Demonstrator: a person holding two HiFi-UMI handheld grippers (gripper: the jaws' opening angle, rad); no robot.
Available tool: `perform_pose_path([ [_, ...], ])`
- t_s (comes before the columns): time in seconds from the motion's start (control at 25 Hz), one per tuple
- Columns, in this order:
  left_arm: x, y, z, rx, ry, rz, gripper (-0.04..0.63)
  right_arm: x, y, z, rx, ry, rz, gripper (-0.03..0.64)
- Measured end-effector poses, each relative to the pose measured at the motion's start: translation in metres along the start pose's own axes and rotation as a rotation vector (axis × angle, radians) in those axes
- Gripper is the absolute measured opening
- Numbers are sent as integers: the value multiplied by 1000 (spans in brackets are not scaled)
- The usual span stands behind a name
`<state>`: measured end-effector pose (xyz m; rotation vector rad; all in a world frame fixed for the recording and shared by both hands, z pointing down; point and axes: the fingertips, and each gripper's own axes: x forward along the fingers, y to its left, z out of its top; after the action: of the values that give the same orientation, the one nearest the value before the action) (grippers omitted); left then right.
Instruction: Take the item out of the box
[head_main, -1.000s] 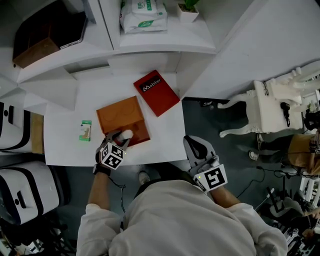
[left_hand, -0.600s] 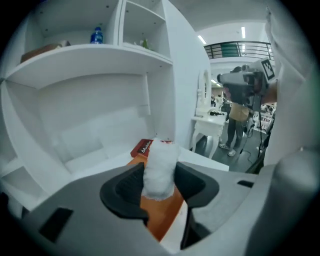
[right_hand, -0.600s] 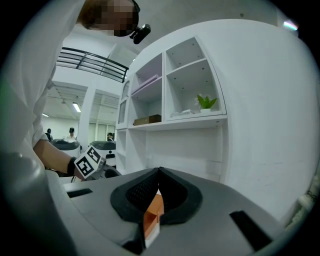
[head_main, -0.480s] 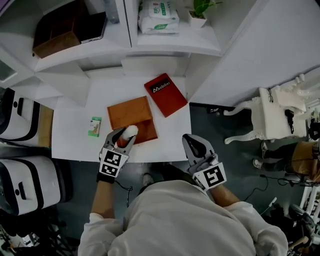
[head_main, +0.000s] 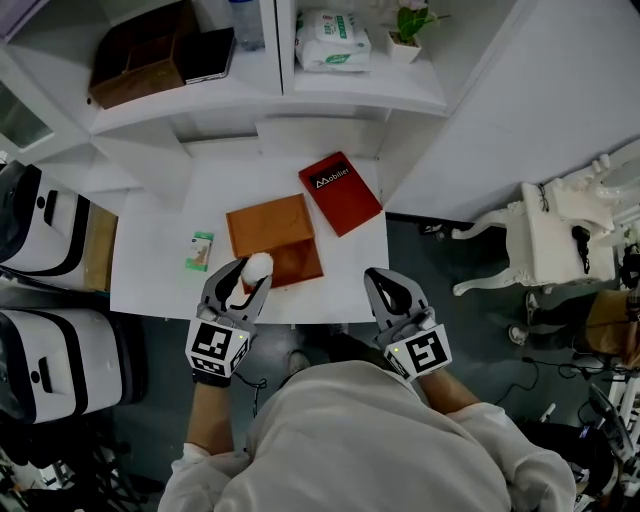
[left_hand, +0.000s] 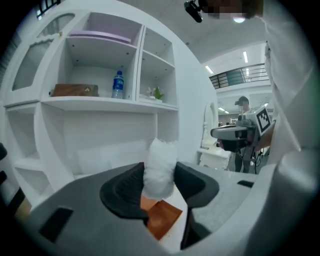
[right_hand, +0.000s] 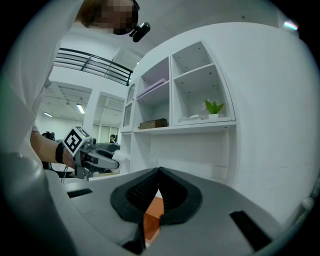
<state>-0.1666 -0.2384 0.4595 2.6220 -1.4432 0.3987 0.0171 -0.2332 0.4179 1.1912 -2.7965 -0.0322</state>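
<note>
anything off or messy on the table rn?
Nothing stands out. The brown box sits open on the white table, with the red cover beside its far right corner and a small green packet to its left. No spill or damage shows. The left gripper grips a white fluffy item.

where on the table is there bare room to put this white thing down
Widest bare patch for the white item: the table left of the green packet. Another behind the brown box, left of the red case. The right side is crowded by box and case.
</note>
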Motion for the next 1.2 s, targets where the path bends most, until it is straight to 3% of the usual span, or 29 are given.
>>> perform_pose_path([
  [0.44,-47,-10,42,-112,-181,28,192,-1,9,8,2,-20,-2,23],
  [0.84,-68,-8,57,-157,-243,41,192,1,11,12,3,-28,-10,21],
  [1.2,-67,-5,51,-168,-235,50,192,4,12,12,1,-30,1,23],
])
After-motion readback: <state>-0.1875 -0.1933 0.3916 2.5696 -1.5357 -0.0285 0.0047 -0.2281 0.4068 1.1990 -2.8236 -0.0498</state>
